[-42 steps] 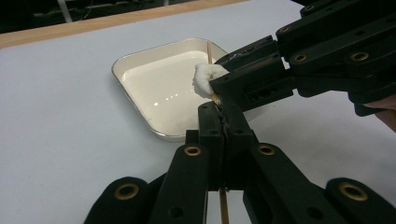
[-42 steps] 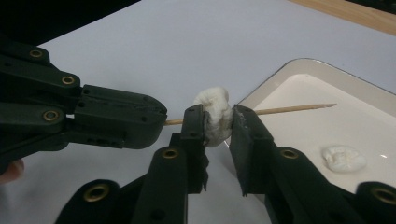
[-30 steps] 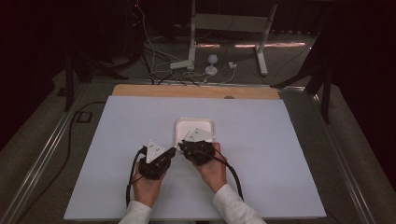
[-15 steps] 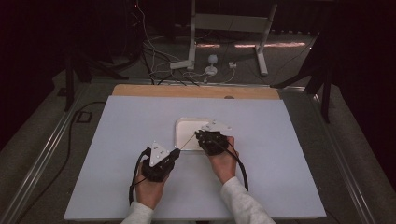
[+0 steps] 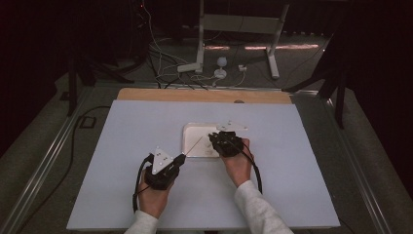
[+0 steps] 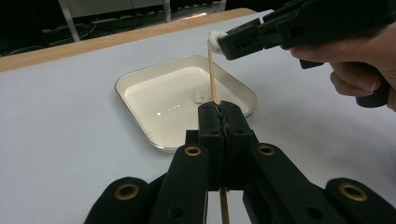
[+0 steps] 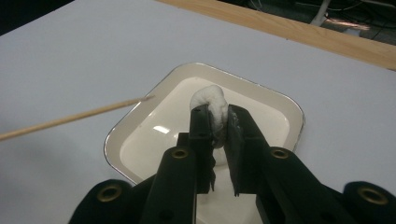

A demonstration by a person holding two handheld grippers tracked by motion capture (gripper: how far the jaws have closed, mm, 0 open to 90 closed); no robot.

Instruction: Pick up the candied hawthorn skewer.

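Note:
My left gripper [image 6: 222, 109] is shut on a thin wooden skewer [image 6: 212, 74], which points forward over the near edge of a shallow cream dish [image 6: 140, 79]. My right gripper [image 7: 218, 114] is shut on a soft white lump [image 7: 212, 98] above the dish [image 7: 280, 100]; its jaws have just eased a touch with the lump still pinched between them. The skewer's bare tip [image 7: 144, 98] lies to the lump's left, apart from it. From above, the left gripper [image 5: 182, 158] sits near the dish's front left corner and the right gripper [image 5: 213, 138] over the dish [image 5: 192, 127]. A small white bit [image 6: 201, 96] lies in the dish.
The dish stands mid-table on a white board [image 5: 122, 146]. A wooden strip [image 5: 170, 94] runs along the far edge. Beyond it, cables and a metal stand [image 5: 202, 44] are on the floor. Each gripper trails a black cable [image 5: 139, 180] toward the person.
My right gripper has moved right and a little farther away with the white lump, opening a gap to the left gripper. The left gripper has kept nearly still.

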